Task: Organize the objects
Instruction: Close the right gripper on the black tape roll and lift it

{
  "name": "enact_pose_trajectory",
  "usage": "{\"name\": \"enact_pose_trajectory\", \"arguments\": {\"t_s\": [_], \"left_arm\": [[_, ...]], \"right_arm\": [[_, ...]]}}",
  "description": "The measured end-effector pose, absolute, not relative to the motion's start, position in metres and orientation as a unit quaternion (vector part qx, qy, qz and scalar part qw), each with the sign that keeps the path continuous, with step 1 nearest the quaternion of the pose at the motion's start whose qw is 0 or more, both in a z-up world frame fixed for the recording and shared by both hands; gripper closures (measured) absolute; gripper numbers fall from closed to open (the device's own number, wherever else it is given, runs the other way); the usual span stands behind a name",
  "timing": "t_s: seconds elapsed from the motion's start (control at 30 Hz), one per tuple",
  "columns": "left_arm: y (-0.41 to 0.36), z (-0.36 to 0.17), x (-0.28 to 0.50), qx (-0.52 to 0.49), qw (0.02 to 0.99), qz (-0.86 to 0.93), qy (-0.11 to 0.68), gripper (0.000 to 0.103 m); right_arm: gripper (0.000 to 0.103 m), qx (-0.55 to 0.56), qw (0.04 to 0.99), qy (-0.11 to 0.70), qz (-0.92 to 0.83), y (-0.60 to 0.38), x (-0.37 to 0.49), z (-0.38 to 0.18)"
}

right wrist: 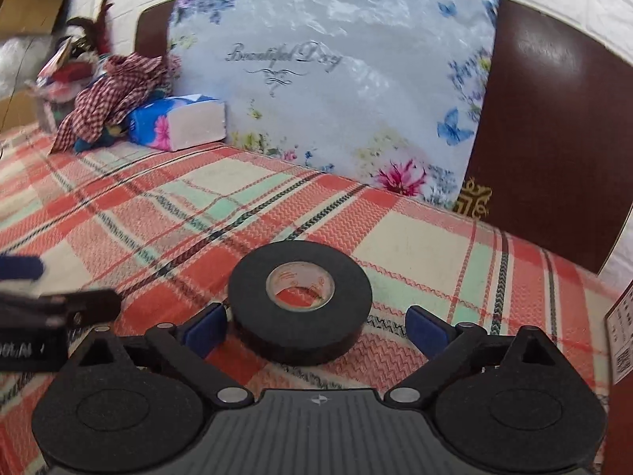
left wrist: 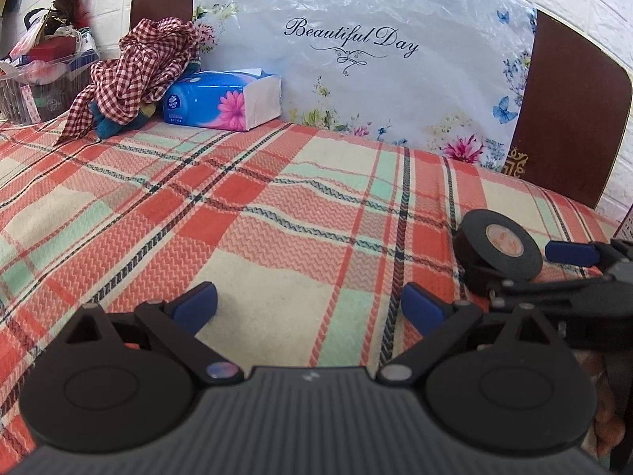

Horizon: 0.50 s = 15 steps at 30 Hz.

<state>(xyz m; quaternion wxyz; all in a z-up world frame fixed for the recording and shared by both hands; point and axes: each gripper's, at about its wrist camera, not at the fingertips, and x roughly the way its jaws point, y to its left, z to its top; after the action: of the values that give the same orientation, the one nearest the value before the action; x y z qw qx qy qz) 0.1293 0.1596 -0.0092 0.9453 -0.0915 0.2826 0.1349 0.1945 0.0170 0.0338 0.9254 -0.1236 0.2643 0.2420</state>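
The roll of black tape (right wrist: 300,303) lies flat on the plaid bedspread (right wrist: 245,213), hole upward, on the near right part of the bed and well apart from everything else. It sits between the blue pads of the right gripper (right wrist: 316,330), whose jaws stand wide: the left pad is just beside the roll's rim, perhaps brushing it, while the right pad is clear of it with bare cloth between, so the roll is not clamped. In the left wrist view the same roll (left wrist: 498,247) appears off to the right with the right gripper (left wrist: 522,277) reaching around it. The left gripper (left wrist: 310,306) is also spread wide over bare bedspread, holding and touching nothing. Farther off, at the head of the bed, a blue tissue pack (left wrist: 223,101) lies against a large flowered, plastic-wrapped pillow (left wrist: 356,63), with a crumpled red checked cloth (left wrist: 142,67) heaped beside it and a cluttered basket (left wrist: 43,79) at the far left corner. As for organizing, I judge it barely advanced as far as the tape goes: the roll rests alone in the open, away from the gathered items, and no container or spot for it can be told from these views. What is left is to close on the roll and carry it wherever it belongs.
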Motion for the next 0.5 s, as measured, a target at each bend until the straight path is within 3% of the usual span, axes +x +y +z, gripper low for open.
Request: {"name": "enact_pose_trajectory", "arguments": {"t_s": [0.07,0.17,0.5], "left_arm": [[0.159,-0.009,0.13,-0.087,0.945,0.135,0.285,0.003],[0.159,-0.01,0.131,-0.084,0.945,0.136,0.287,0.003],[0.155,-0.01,0.134,-0.072,0.943,0.139,0.293,0.002]], "right_arm": [[0.008,-0.11,0.924,0.273,0.244,0.021,0.203,0.033],[0.027,-0.101,0.92,0.273,0.263,0.025,0.207,0.033],[0.026,-0.09,0.924,0.279,0.247,-0.017,0.167,0.033]]}}
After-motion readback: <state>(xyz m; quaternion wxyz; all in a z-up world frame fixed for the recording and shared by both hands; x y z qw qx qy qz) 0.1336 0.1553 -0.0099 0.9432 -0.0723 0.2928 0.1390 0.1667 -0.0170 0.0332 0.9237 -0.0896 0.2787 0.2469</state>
